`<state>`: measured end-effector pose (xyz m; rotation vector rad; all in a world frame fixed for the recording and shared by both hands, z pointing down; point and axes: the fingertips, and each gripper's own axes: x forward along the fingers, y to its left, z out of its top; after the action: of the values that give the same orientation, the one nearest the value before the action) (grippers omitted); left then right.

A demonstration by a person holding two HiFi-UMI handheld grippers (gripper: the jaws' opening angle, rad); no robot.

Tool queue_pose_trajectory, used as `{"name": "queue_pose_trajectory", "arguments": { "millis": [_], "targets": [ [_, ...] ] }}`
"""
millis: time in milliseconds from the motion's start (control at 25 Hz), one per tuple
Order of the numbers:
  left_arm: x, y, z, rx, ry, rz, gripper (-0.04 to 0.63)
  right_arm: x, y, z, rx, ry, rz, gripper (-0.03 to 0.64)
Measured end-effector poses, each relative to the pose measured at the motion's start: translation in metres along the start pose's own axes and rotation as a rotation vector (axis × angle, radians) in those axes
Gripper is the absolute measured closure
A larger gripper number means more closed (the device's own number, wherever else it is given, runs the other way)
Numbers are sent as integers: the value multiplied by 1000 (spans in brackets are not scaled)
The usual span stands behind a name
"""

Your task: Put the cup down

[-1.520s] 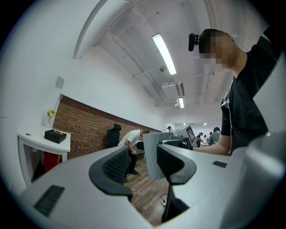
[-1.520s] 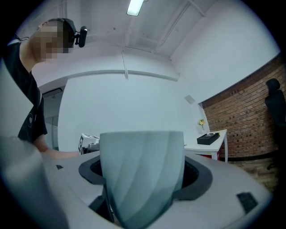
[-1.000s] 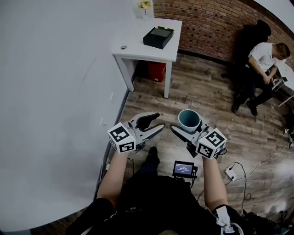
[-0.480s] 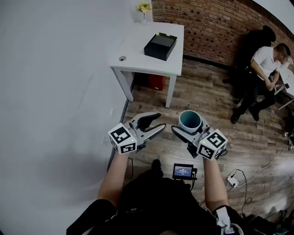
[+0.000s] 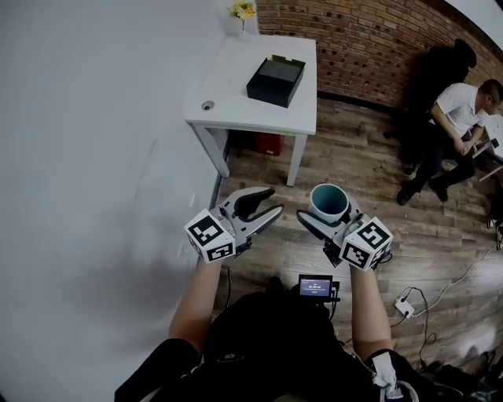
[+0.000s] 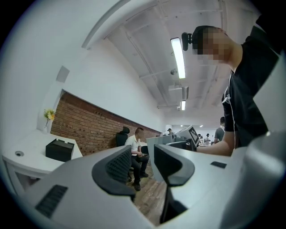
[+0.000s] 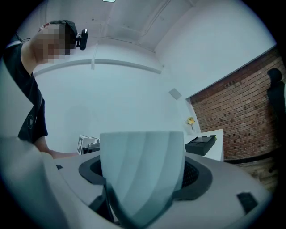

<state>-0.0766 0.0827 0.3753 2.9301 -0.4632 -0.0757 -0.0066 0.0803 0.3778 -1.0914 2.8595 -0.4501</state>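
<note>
A pale teal cup (image 5: 328,201) stands upright between the fingers of my right gripper (image 5: 327,215), which is shut on its sides. In the right gripper view the cup (image 7: 140,165) fills the gap, with both dark pads against it. My left gripper (image 5: 274,202) is held level beside it at the same height. It is open and its jaws have just been closing. In the left gripper view a narrow gap shows between its pads (image 6: 119,164), with nothing in it. Both grippers hang over the wooden floor, short of the white table (image 5: 259,102).
On the table lie a black box (image 5: 275,78) and a small flower vase (image 5: 242,11). A red bin (image 5: 267,143) stands under it. A white wall runs along the left. A person (image 5: 464,118) sits by the brick wall. A power strip (image 5: 405,302) lies on the floor.
Both grippers, with the cup in the right one, have come closer to the white table, which now sits lower in the head view. The left jaws look slightly narrower.
</note>
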Motion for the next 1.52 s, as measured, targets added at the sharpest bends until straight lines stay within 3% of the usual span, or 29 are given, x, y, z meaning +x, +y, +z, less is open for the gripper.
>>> {"name": "queue_pose_trajectory", "arguments": {
  "millis": [680, 1520],
  "targets": [
    [38, 65, -5, -1, 9, 24, 430, 35, -64, 10, -5, -5, 14, 212],
    [154, 226, 24, -7, -8, 96, 430, 126, -231, 70, 5, 9, 115, 212]
  ]
}}
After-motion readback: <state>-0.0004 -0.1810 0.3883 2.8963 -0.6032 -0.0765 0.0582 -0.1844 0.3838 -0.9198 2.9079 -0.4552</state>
